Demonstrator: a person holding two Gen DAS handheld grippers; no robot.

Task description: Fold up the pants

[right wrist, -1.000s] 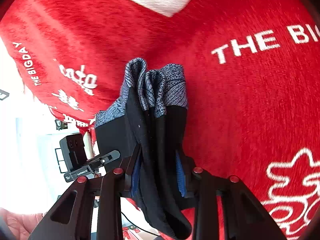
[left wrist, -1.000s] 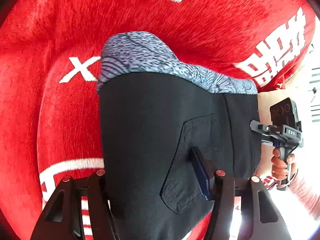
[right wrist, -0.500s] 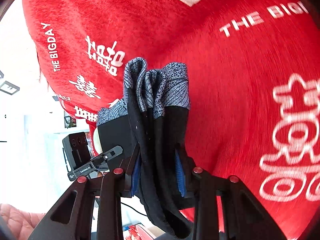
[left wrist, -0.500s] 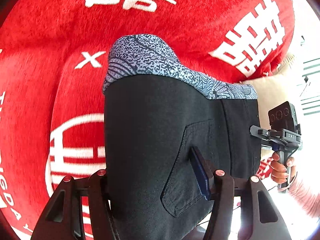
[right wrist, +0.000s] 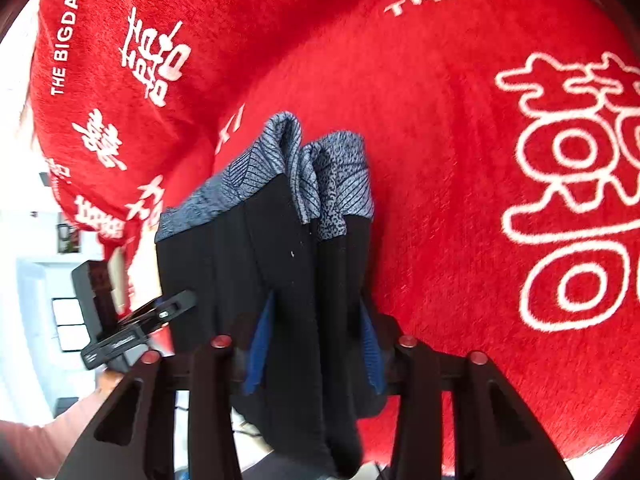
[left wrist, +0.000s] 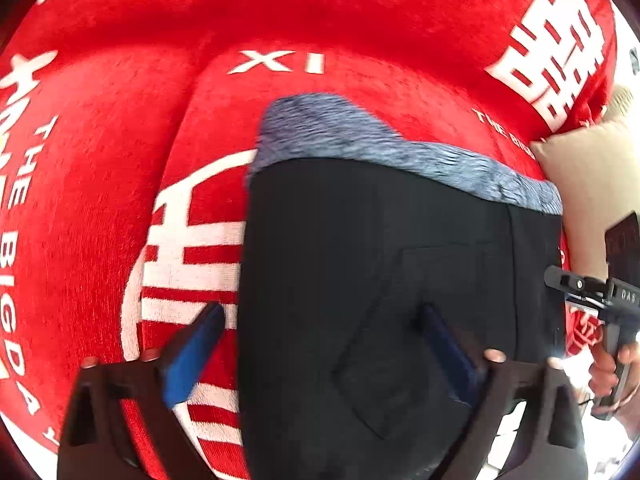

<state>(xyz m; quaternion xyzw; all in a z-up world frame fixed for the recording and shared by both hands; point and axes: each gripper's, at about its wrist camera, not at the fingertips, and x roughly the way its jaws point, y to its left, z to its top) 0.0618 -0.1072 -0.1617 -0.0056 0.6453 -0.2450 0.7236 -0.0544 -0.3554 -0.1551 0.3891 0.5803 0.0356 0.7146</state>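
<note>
My right claw (right wrist: 316, 344) is clamped on the bunched edge of the black pants (right wrist: 280, 272), whose blue-grey patterned waistband (right wrist: 312, 172) hangs over the red blanket (right wrist: 440, 120) with white lettering. My left claw (left wrist: 320, 344) stands spread apart: one blue pad lies against the pants' back pocket (left wrist: 400, 340), the other pad is off the cloth, over the blanket.
</note>
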